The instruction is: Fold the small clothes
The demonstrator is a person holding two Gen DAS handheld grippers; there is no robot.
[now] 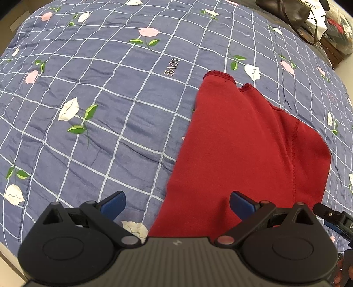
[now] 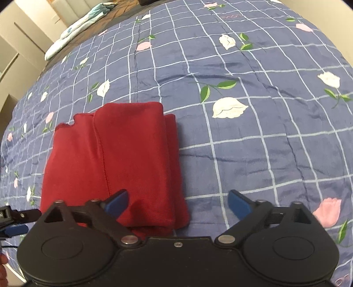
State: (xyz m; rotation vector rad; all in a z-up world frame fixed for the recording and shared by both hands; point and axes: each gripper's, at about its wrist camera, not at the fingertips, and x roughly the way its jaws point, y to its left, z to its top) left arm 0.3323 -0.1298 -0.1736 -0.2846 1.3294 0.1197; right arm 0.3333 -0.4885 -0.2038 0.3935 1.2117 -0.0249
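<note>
A dark red garment lies folded lengthwise on the blue checked bedspread, its hemmed ends pointing away from me. In the right wrist view the same red garment shows as a long stack with layered folds. My left gripper hovers open above the garment's near left edge, nothing between its blue fingertips. Also open, my right gripper hangs over the garment's near right corner, its left fingertip above the cloth and its right one above bare bedspread. Neither holds anything.
A dark brown bag and a cluttered shelf stand past the bed's far right corner. A rolled light blanket lies at the far left edge in the right wrist view, with pale cupboards behind it. The other gripper shows at the right edge.
</note>
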